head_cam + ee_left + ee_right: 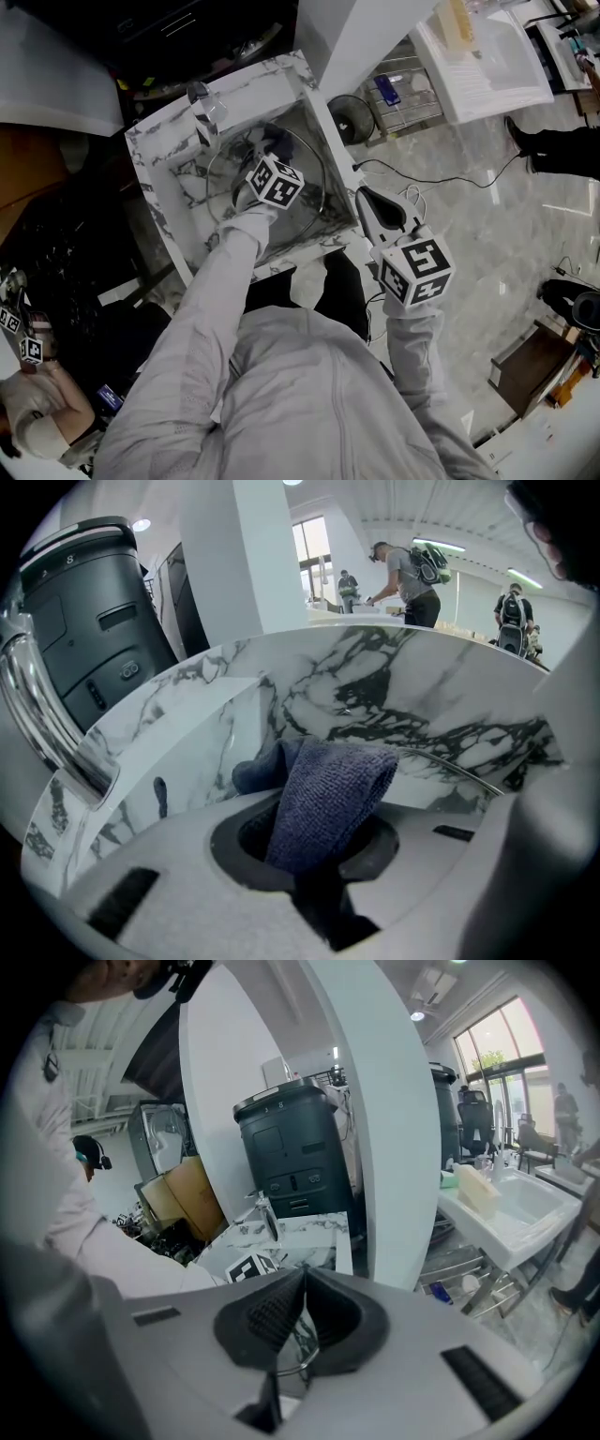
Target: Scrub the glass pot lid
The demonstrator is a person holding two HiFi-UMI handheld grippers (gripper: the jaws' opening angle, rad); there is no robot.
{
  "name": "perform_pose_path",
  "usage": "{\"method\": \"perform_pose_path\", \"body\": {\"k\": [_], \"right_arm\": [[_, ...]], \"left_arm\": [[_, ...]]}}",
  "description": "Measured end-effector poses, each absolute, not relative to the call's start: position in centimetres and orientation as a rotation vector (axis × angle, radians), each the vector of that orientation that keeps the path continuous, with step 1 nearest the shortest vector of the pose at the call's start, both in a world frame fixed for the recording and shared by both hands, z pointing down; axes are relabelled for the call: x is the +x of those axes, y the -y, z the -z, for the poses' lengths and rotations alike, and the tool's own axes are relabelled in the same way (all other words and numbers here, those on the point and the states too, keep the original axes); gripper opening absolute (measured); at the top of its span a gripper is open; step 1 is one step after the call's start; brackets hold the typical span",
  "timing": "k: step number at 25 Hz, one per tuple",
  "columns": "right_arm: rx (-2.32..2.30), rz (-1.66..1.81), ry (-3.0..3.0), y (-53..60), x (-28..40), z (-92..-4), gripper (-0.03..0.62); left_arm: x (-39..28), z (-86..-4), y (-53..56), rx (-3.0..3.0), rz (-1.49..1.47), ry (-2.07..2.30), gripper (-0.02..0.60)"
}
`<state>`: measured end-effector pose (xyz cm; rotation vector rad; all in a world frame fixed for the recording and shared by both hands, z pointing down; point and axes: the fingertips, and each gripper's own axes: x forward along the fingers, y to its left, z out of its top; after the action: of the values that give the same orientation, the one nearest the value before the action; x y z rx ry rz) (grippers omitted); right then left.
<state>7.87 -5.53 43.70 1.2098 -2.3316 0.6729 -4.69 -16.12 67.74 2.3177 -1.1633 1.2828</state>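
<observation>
A glass pot lid (302,178) with a metal rim leans inside the marble sink (159,178). My left gripper (265,152) is down in the sink over the lid, shut on a folded dark blue cloth (328,799) that sticks out past the jaws (319,855). The lid's rim (459,766) runs just beyond the cloth. My right gripper (364,199) is at the sink's right edge. Its jaws (300,1283) are closed, with the lid's metal rim (298,1358) caught between them.
A chrome faucet (204,108) stands at the sink's back left. A white column (394,1101) and a black bin (291,1147) stand behind. A wire rack (403,94), a white basin (487,56) and a floor cable (441,178) lie to the right. Another person (28,412) is at lower left.
</observation>
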Motion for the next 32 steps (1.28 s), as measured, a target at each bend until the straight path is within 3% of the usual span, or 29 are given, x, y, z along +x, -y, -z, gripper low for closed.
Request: {"method": "perform_pose_path", "body": {"k": [19,32], "right_arm": [[1.213,-0.692,2.329,5.1,8.2,-44.0,0.031],[1.209,-0.705,2.330,5.2,7.8,-44.5,0.031]], "left_arm": [[1.7,-67.8,10.7,2.521,-1.305,0.786,0.077],[2.2,-67.8,7.5,2.571,-1.338,0.618,0.077]]}}
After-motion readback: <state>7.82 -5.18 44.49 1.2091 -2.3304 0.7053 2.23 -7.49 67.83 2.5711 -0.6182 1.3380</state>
